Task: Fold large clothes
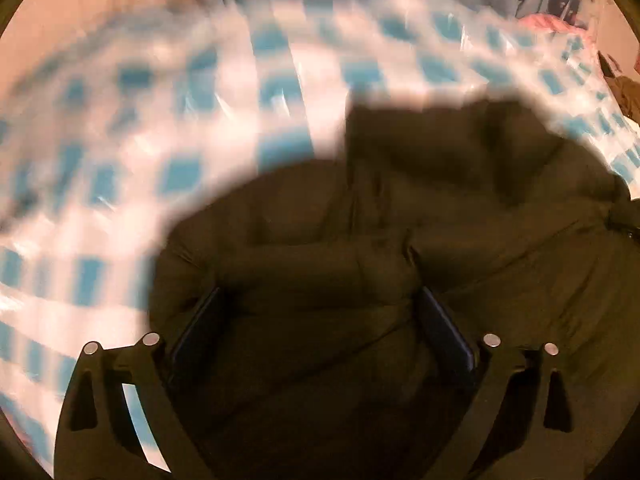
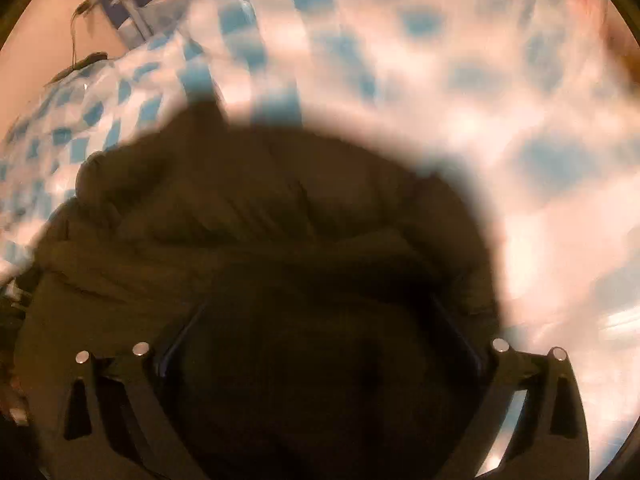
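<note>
Judging from the bunched folds, you are only midway: the dark olive padded jacket [image 1: 400, 240] lies crumpled on the blue-and-white checkered cover [image 1: 120, 120]. Your left gripper [image 1: 320, 332] and right gripper [image 2: 320, 336] each have jaws spread wide around thick fabric, whether gripping, I cannot tell.

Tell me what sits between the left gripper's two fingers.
In the left wrist view, a puffy fold of the dark jacket fills the gap between the left gripper fingers, which stand wide apart. The blue-and-white checkered cover lies beyond it.
</note>
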Demonstrator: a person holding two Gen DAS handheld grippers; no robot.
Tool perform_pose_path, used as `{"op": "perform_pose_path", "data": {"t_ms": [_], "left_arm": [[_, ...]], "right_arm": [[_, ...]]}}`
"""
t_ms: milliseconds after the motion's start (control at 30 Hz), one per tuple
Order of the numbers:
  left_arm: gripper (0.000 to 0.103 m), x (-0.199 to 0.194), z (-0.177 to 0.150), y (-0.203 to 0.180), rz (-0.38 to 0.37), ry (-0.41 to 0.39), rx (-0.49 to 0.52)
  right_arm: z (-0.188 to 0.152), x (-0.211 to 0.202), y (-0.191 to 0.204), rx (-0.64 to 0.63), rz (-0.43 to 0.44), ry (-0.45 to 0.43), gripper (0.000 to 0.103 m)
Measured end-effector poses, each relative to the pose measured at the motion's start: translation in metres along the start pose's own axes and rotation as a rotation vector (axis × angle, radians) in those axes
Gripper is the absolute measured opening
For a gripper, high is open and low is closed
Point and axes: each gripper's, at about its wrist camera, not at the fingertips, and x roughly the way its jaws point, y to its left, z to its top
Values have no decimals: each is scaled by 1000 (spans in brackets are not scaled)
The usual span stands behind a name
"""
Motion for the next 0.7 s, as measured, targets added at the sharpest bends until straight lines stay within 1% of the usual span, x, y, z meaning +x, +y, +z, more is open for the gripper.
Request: {"op": "perform_pose_path", "data": {"t_ms": [33,67,100,133,200,267,300,367,400,433,467,500,533,567,600,633,700], "left_arm": [[93,0,0,0,3,18,-6],[92,-5,0,-2,8,33,0],[92,-22,-4,-1,-10,32,2],[92,-38,-8,3,-45,23,-1],[92,-90,-33,23,-148,-4,-37],[92,-126,-57,51,-209,-15,-71],[92,-150,-82,70,-261,-13,-102],[92,-179,-126,102,-332,15,-165],[92,-186,-143,115,-352,25,-199],[92,-199,-168,127,-367,33,-241],[92,-210,-190,136,-367,38,-277],[92,-215,-203,142,-366,38,-296],[92,-221,-222,148,-372,42,-326],[92,-225,-244,151,-400,62,-364],[92,-226,-260,152,-424,82,-392],[92,-217,-264,158,-438,98,-410],[92,-211,-285,158,-468,118,-458]], "right_arm": [[3,-1,-2,17,0,4,97],[5,-8,4,-7,-27,27,97],[2,-17,6,-29,-20,31,97],[-4,-31,8,-54,12,24,97],[-23,-83,3,-85,115,-16,97],[-50,-142,-12,-92,211,-49,97],[-69,-168,-24,-79,252,-39,97],[-110,-203,-50,-42,338,10,97],[-127,-207,-46,-17,360,24,97],[-149,-216,-57,16,371,34,97],[-175,-226,-76,71,383,56,97],[-194,-232,-92,116,401,72,97],[-208,-234,-98,146,420,76,97],[-228,-239,-110,188,453,82,97],[-244,-238,-116,221,472,94,97],[-260,-238,-124,250,479,114,97],[-284,-236,-124,269,502,144,97]]}}
